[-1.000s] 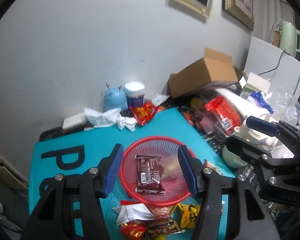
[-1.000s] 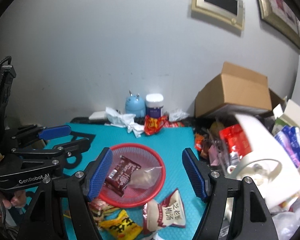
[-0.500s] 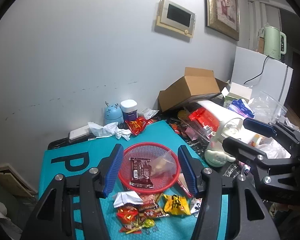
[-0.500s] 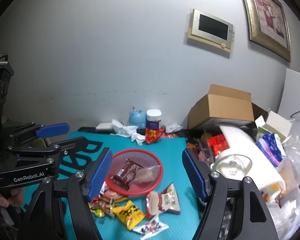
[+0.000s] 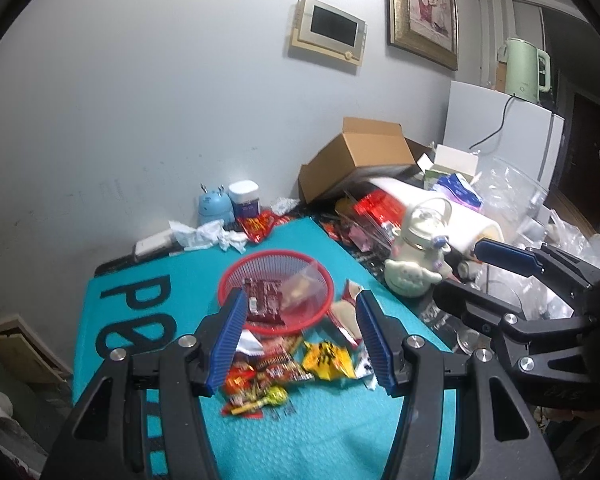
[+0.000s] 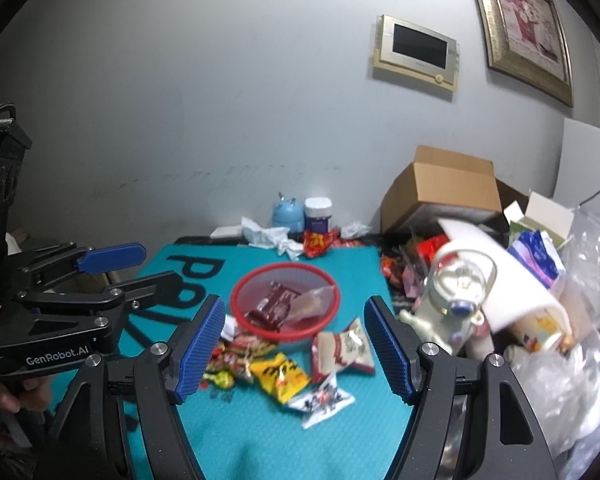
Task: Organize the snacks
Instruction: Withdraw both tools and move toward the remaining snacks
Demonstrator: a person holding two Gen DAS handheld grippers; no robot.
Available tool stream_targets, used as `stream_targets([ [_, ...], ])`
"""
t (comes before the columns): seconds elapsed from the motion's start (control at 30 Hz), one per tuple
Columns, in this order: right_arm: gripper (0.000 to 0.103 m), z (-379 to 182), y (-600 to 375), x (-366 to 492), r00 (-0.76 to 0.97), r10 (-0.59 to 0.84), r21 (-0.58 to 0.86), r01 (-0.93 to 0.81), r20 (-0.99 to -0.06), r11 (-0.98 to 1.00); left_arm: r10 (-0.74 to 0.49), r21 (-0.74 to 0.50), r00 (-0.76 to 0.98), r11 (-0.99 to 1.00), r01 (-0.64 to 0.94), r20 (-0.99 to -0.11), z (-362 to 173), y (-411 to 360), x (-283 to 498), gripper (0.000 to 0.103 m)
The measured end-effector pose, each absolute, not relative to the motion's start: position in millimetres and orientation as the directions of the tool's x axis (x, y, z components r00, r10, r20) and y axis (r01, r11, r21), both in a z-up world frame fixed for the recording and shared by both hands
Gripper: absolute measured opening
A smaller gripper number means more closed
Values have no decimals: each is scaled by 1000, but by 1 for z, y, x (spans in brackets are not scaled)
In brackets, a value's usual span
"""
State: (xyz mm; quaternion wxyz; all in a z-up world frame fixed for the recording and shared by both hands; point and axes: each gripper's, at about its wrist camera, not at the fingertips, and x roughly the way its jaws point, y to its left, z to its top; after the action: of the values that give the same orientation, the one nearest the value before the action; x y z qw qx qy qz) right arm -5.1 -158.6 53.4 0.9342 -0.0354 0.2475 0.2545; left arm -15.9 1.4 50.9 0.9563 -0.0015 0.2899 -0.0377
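The loose snack packets [image 6: 284,368] lie on the teal mat [image 6: 352,276], just nearer than the red basket [image 6: 286,306], ahead of both tongs. The right gripper [image 6: 296,346] and left gripper [image 5: 300,338] gape empty, about equally near. Since earlier both have pulled back and risen.

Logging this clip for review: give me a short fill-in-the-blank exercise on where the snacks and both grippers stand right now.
1. The brown chocolate bar lies inside the red ____.
2. The yellow snack packet lies on the ____ mat, outside the basket.
3. The jaws of the right gripper are ____ and hold nothing.
4. The left gripper holds ____.

Missing words: basket; teal; open; nothing
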Motion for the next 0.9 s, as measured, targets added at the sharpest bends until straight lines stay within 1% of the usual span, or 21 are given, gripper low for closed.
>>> stream_targets([
  [0.47, 73, 5, -169, -31, 675, 473, 119, -501, -566, 857, -121, -102, 775, 992, 73, -621, 6, -8, -45, 56],
  [0.9, 73, -49, -175, -5, 599, 455, 186, -457, -659, 870, -185, -193, 708, 979, 70, -681, -44, -5, -19, 56],
])
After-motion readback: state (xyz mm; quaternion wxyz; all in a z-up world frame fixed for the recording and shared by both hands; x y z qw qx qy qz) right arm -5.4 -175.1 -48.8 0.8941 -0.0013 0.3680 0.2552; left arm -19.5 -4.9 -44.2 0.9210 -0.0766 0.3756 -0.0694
